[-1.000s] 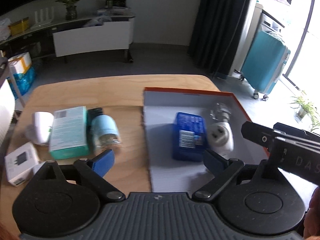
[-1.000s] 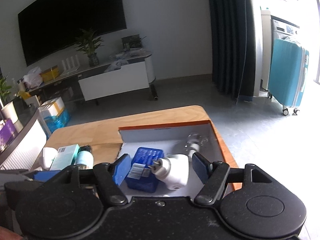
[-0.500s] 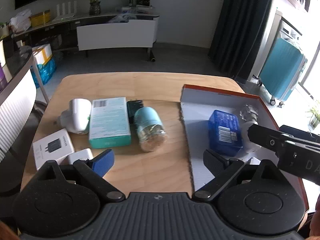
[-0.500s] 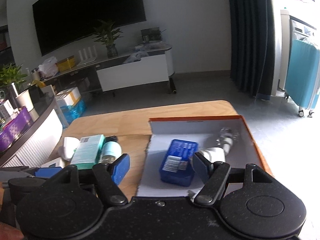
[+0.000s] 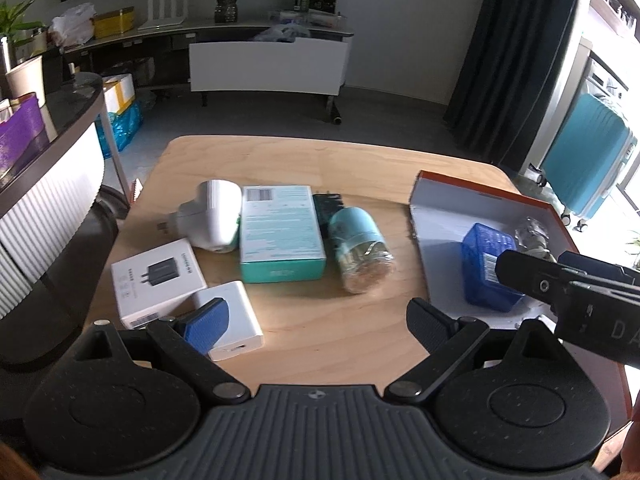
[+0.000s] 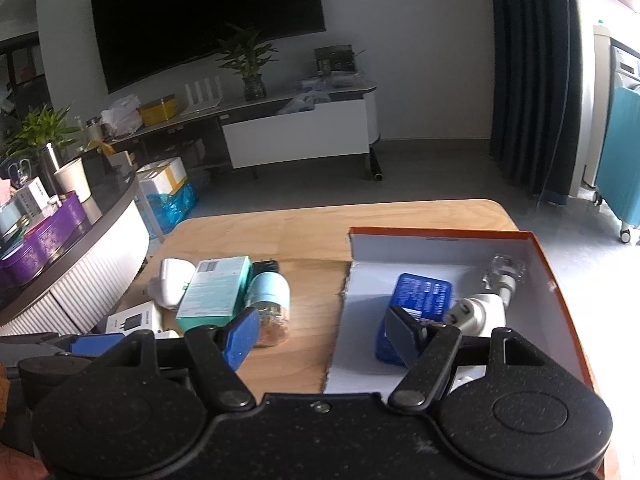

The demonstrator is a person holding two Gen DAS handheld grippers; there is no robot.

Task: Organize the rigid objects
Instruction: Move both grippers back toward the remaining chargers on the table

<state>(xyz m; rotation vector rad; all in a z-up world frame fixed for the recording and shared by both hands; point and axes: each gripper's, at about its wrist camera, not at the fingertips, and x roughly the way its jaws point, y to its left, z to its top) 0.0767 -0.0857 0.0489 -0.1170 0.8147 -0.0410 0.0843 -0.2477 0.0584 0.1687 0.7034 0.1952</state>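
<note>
Two rigid boxes [image 5: 281, 233] [image 5: 156, 281] flank a smooth cylindrical jar [image 5: 359, 253].

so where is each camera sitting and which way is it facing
Left wrist: on the left hand-held gripper, angled down at the table with loose boxes; its two open fingers show, plus the right hand-held gripper at right.
Right wrist: on the right hand-held gripper, angled down at the orange tray; its open fingers show.
Shared: teal box, blue box.
</note>
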